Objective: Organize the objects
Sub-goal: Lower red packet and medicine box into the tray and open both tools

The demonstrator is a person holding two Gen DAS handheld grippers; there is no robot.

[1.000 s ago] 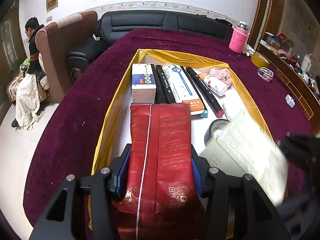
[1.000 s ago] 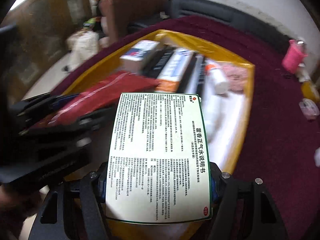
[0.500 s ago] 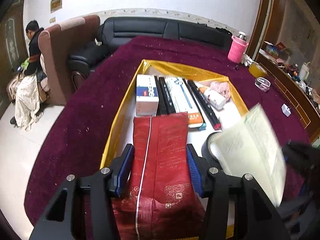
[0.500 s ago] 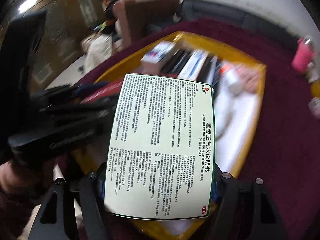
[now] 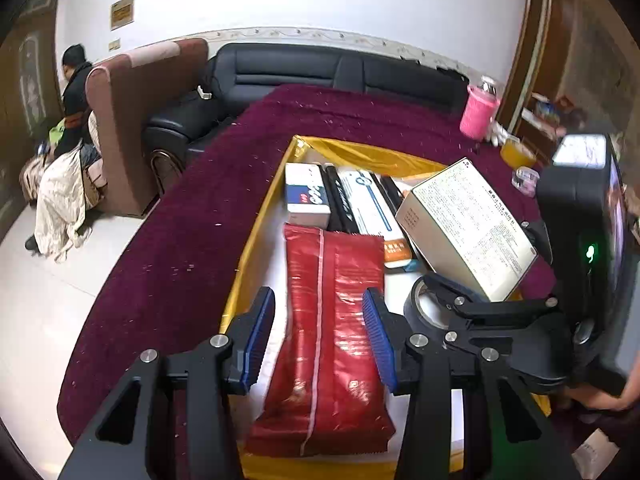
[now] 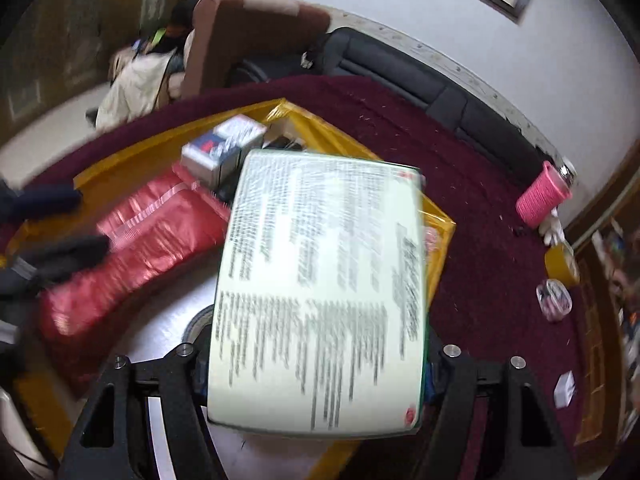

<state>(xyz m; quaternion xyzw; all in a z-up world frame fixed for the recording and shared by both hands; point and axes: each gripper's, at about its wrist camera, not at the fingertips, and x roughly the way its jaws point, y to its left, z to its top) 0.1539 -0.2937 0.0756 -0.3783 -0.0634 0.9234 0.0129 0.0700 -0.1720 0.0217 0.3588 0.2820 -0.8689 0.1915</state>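
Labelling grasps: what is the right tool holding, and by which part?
The right tool holds a white printed box, clamped across its two long sides at the end nearest the camera.

Dense print covers the box (image 6: 320, 300) at frame centre; blurred, unreadable. The same box (image 5: 468, 228), centre right in the left view, carries fine print, too small to read. Red packet (image 5: 332, 340), lower centre: small square code, no legible wording.
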